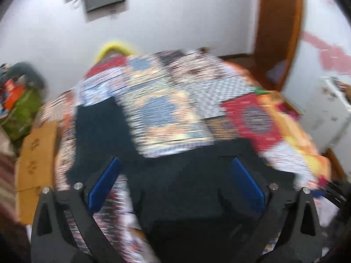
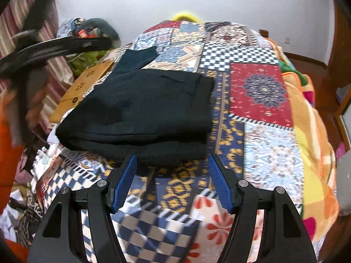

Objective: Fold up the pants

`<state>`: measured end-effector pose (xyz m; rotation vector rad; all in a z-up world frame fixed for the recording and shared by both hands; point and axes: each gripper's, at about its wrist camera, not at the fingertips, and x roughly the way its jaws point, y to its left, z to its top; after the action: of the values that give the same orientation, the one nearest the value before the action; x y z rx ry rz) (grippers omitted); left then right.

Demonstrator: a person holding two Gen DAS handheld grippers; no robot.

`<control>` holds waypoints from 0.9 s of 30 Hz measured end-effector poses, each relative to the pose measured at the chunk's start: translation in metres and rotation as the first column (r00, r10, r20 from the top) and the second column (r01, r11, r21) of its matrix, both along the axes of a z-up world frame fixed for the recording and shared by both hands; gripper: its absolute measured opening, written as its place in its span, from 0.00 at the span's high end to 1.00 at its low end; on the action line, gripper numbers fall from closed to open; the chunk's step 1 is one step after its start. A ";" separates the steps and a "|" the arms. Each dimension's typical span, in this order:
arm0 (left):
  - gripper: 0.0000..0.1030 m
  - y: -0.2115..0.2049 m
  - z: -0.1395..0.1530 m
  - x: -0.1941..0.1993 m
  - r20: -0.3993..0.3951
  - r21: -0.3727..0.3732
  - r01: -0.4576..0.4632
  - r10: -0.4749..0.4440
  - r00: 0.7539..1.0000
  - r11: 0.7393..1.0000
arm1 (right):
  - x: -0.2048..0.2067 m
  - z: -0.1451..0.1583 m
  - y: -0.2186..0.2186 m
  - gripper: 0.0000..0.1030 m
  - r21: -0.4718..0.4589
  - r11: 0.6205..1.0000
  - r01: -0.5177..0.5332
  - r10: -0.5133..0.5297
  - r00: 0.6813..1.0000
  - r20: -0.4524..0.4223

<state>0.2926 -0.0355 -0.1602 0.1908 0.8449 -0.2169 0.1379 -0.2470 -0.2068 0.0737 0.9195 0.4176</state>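
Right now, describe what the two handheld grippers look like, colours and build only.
Both match. The left gripper and right gripper each have two black plastic fingers on curved, forked linkage arms with triangular cut-outs, joined by round silver pins. Each finger carries a flat blue pad; the pads show a fine grid texture in the right view and blur in the left. No cables, sleeves or markings show.

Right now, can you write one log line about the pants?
pants: dark, folded on patchwork bedspread | left gripper: open, over pants | right gripper: open, at pants' near edge
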 end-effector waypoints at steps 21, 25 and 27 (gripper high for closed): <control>0.00 0.095 -0.103 -0.041 -0.211 -0.021 -0.230 0.221 0.952 0.973 | 0.002 0.006 -0.003 0.38 -0.057 0.998 0.039 -0.038 0.999 0.030; 0.00 0.086 -0.094 -0.086 -0.197 -0.041 -0.202 0.190 0.962 0.979 | -0.006 0.020 -0.003 0.38 -0.043 0.999 0.030 -0.027 0.998 0.062; 0.00 0.073 -0.088 -0.106 -0.173 -0.044 -0.165 0.155 0.973 0.985 | -0.011 0.028 0.000 0.38 -0.012 1.000 -0.002 0.003 0.997 0.071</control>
<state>0.1869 0.0374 -0.2486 0.0492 1.0165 -0.1069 0.1269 -0.2474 -0.1785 0.0464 0.8518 0.4141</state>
